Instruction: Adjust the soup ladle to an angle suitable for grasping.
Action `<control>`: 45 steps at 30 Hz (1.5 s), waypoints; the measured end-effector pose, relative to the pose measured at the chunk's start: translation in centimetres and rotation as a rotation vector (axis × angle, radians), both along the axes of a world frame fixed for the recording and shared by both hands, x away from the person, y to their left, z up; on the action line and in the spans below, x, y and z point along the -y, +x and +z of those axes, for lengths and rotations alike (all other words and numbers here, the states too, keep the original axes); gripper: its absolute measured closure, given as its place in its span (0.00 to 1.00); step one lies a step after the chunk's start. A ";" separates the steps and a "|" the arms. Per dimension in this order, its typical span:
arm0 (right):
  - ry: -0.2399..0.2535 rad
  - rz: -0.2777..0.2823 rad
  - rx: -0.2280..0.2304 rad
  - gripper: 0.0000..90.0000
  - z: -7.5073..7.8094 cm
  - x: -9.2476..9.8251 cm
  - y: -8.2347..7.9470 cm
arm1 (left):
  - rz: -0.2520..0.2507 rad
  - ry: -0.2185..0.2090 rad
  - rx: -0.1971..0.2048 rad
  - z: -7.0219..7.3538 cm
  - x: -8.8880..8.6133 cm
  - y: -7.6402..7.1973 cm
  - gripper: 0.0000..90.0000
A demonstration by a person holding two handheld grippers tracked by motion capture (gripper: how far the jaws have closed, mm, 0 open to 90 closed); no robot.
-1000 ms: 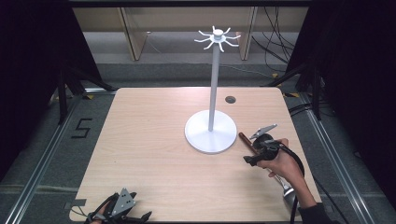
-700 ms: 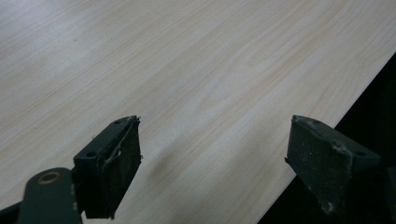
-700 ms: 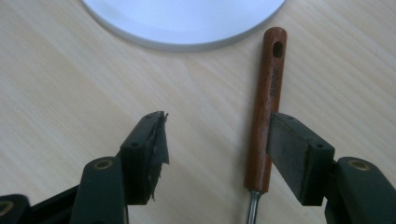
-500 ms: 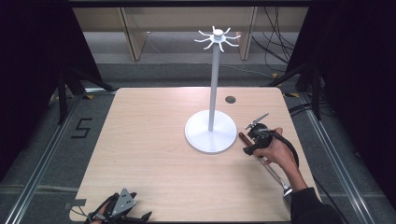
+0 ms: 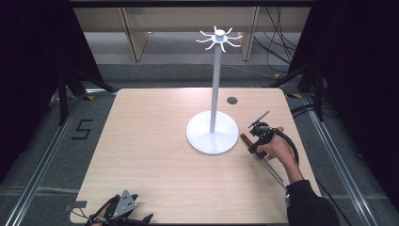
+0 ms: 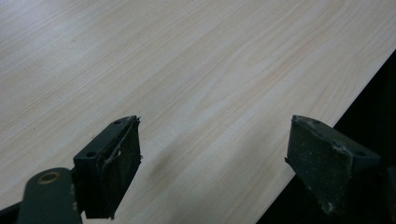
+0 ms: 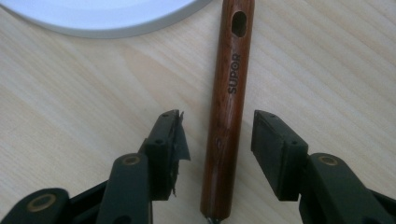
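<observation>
Right gripper (image 7: 215, 140) straddles the wooden utensil handle (image 7: 229, 98), which lies flat on the counter (image 5: 150, 155) just beside the white round base (image 5: 211, 134) of the hook stand. Its jaws have just been closing, with the handle between them; both pads remain clear of the wood. Left gripper (image 6: 212, 158) rests at the counter's near edge, jaws spread wide, nothing between them.

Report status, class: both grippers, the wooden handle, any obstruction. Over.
Right gripper closing, jaws straddling wooden handle, pads not touching. Left gripper open, idle at table edge. White stand base close by, not blocking.
</observation>
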State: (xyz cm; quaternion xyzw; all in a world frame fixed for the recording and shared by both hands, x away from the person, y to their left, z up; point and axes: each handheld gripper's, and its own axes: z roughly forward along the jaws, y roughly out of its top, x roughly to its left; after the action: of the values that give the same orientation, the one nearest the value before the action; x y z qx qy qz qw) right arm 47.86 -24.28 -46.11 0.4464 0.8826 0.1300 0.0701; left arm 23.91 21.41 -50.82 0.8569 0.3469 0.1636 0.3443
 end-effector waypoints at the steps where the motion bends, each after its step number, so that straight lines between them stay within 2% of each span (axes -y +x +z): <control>1: -0.003 -0.002 0.001 0.60 -0.1 0.0 0.1 | 0.000 -0.001 0.000 0.0 0.0 0.0 0.19; 4: -0.015 0.001 -0.008 0.64 -0.4 -0.2 0.4 | -0.002 -0.001 -0.002 0.0 0.0 0.0 0.19; 5: -0.026 -0.014 -0.038 0.65 -0.4 -0.3 0.5 | 0.000 0.000 0.000 0.0 0.0 0.0 0.19; 8: -0.029 -0.018 -0.034 0.67 -0.6 -0.3 0.7 | 0.000 0.000 0.000 0.0 0.0 0.0 0.19; 13: -0.040 -0.035 -0.077 0.71 -1.0 0.0 0.9 | -0.002 0.000 -0.003 0.0 0.0 0.0 0.19; 17: -0.043 -0.046 -0.073 0.72 -1.2 0.0 1.0 | 0.001 -0.002 0.001 0.0 0.0 0.0 0.19; 23: -0.041 -0.026 -0.082 0.80 -1.2 -0.1 1.0 | -0.009 0.005 0.001 0.0 0.0 0.0 0.19; 25: -0.041 -0.021 -0.087 0.80 -1.1 -0.1 1.0 | -0.008 0.005 0.001 0.0 0.0 0.0 0.19; 26: -0.048 -0.038 -0.090 0.80 -1.1 -0.1 1.1 | -0.002 -0.002 -0.001 0.0 0.0 0.0 0.19; 29: -0.053 -0.023 -0.094 0.80 -1.0 0.0 1.2 | -0.003 0.001 -0.001 0.0 0.0 0.0 0.19; 30: -0.033 -0.024 -0.068 0.81 -0.7 0.1 0.9 | -0.004 0.002 -0.003 0.0 -0.1 0.1 0.19; 33: -0.020 0.000 -0.044 0.81 0.0 0.4 0.7 | -0.004 0.000 -0.006 0.0 -0.1 0.0 0.19; 34: -0.006 0.007 -0.022 0.82 0.3 0.5 0.5 | -0.002 -0.003 -0.004 -0.1 0.0 0.1 0.19; 37: 0.037 0.027 0.040 0.82 2.1 1.1 -0.5 | 0.001 -0.003 -0.002 0.0 -0.1 0.0 0.19; 38: 0.050 0.036 0.048 0.82 2.6 1.3 -0.8 | -0.006 0.009 -0.004 0.1 -0.1 0.1 0.19; 41: 0.071 0.028 0.064 0.82 3.4 1.6 -1.5 | 0.002 -0.001 -0.003 0.0 -0.1 0.1 0.19; 43: 0.102 0.039 0.105 0.82 4.6 2.1 -2.6 | 0.004 -0.014 -0.005 0.0 0.0 0.0 0.19; 44: 0.102 0.039 0.105 0.82 4.6 2.1 -2.6 | -0.005 0.007 -0.001 0.0 -0.1 0.1 0.19; 45: 0.122 0.039 0.114 0.82 4.9 2.3 -2.9 | -0.010 0.007 0.006 0.0 -0.1 0.1 0.19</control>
State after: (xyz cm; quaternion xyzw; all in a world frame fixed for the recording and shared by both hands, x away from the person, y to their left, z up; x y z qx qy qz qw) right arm 44.93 -26.57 -41.22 0.4246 0.8760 0.2103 0.0904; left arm 24.04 21.49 -50.79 0.8593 0.3412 0.1657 0.3431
